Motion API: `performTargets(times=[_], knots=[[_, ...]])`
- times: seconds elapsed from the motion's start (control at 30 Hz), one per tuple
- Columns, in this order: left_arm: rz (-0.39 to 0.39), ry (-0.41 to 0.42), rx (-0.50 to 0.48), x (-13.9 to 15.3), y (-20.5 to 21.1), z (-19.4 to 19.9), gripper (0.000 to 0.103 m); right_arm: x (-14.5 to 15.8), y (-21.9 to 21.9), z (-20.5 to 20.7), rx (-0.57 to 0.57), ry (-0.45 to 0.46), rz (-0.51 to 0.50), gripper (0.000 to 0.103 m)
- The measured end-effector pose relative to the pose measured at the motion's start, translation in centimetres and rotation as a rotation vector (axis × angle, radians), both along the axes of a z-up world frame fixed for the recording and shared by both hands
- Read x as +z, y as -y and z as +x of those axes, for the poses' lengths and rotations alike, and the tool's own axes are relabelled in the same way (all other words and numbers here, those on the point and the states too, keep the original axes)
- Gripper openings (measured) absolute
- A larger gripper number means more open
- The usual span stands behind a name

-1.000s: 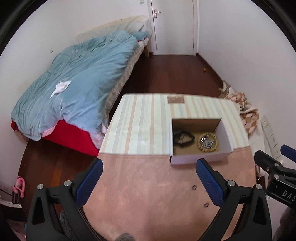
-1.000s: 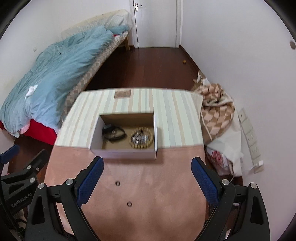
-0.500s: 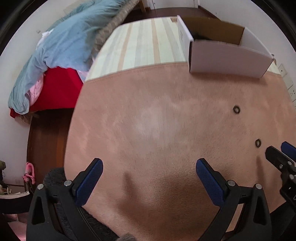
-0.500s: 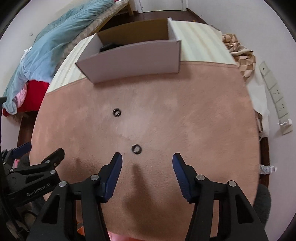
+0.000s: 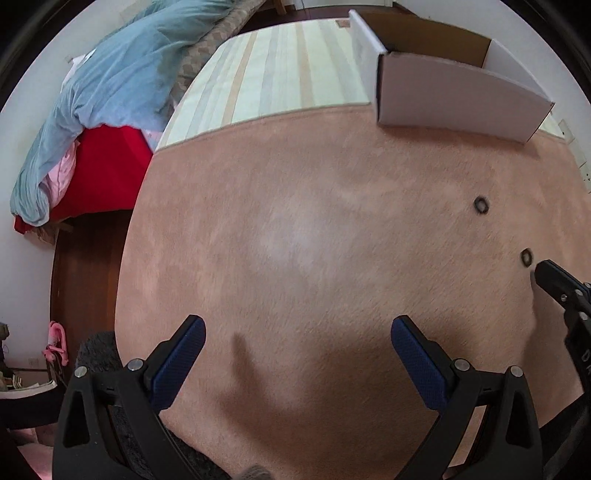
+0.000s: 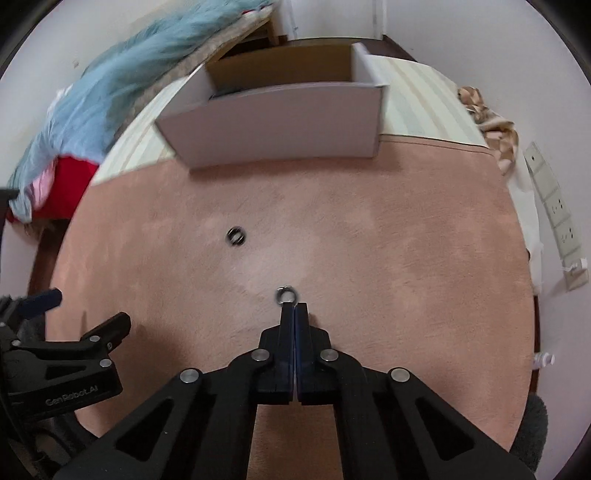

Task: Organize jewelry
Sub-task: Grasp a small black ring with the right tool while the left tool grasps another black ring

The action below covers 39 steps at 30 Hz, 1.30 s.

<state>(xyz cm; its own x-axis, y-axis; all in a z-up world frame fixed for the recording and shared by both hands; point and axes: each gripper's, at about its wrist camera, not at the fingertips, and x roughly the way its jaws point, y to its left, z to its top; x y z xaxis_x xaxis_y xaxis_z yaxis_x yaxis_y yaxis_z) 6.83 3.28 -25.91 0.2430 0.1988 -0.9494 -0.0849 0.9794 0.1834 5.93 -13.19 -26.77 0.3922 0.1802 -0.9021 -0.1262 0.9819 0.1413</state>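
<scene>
Underneath, pink mat point(image 5: 295, 229) beside bed point(image 5: 110, 88).

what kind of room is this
Most likely a bedroom at home. A bed with a rumpled blue duvet stands beside the table, a door opens off the dark wood floor, and wall sockets line the right wall.

Blue duvet point(image 5: 122, 81), striped cloth point(image 5: 273, 70).

Left gripper point(image 5: 295, 345) held low, jaws spread wide, gripping nothing. Right gripper point(image 6: 294, 308) angled down, jaws pressed together at the tips.
</scene>
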Motion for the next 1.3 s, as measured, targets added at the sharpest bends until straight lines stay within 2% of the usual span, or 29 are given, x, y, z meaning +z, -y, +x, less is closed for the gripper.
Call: performTargets(times=[0.07,0.13,0.2,0.23,0.27,0.37,0.4,0.5,0.53,0.57,0.6,0.77,0.97,1.0,1.1,1.17,1.2,1.27,1.3], knots=[[-0.019,0.010,-0.011,0.3,0.6,0.6,0.102,0.5,1.1,0.4,-0.032,0.000,0.033,0.000],[-0.047,0.005,-0.017,0.3,1.3,1.5,0.102,0.5,2.4,1.0,-0.035,-0.038,0.116,0.000],[-0.039,0.006,-0.020,0.3,1.8,2.3,0.102,0.2,2.8,1.5,-0.023,-0.080,0.189,0.001],[-0.031,0.012,-0.022,0.4,1.9,2.5,0.102,0.2,2.5,1.6,-0.008,-0.088,0.186,0.001],[-0.021,0.017,-0.022,0.4,1.9,2.5,0.102,0.2,2.0,1.6,0.009,-0.083,0.167,0.007],[0.011,0.025,-0.015,0.6,1.4,2.5,0.102,0.3,0.4,1.4,0.068,-0.050,0.126,0.035],[0.018,0.026,-0.008,0.6,1.0,2.4,0.102,0.2,-0.3,1.4,0.079,-0.042,0.089,0.038],[0.031,0.018,0.017,0.5,-0.5,2.3,0.102,-0.8,-1.8,1.5,0.083,-0.049,0.006,0.037],[0.036,0.014,0.028,0.4,-0.9,2.2,0.102,-0.6,-1.9,1.4,0.085,-0.015,-0.009,0.034],[0.037,0.012,0.034,0.4,-1.2,2.2,0.102,-0.8,-2.2,1.4,0.085,-0.009,-0.041,0.020],[0.039,0.010,0.039,0.3,-1.4,2.1,0.102,-0.8,-2.3,1.3,0.083,0.010,-0.072,0.013],[0.015,0.035,0.033,0.7,-0.8,2.7,0.102,-0.9,-0.4,1.9,0.016,0.009,-0.027,0.013],[-0.144,0.069,-0.060,0.7,4.4,4.2,0.101,-0.2,5.5,2.3,-0.120,0.004,-0.003,0.013],[-0.156,0.073,-0.079,0.7,5.3,4.4,0.099,-0.1,6.2,2.5,-0.135,0.005,-0.006,0.013],[-0.164,0.074,-0.129,0.2,7.8,5.1,0.079,0.1,8.1,2.5,-0.163,0.004,-0.022,0.013],[-0.165,0.059,-0.152,-0.3,8.9,5.4,0.052,0.2,9.1,2.4,-0.181,0.005,-0.023,0.013],[-0.173,0.056,-0.161,-0.5,9.3,5.4,0.048,0.3,9.5,2.4,-0.188,0.007,-0.022,0.013],[-0.179,0.077,-0.182,-0.4,9.6,5.7,0.026,0.5,10.2,2.5,-0.198,0.008,-0.018,0.013],[-0.178,0.081,-0.193,-0.3,9.8,5.6,0.021,0.6,10.4,2.5,-0.202,0.010,-0.017,0.013]])
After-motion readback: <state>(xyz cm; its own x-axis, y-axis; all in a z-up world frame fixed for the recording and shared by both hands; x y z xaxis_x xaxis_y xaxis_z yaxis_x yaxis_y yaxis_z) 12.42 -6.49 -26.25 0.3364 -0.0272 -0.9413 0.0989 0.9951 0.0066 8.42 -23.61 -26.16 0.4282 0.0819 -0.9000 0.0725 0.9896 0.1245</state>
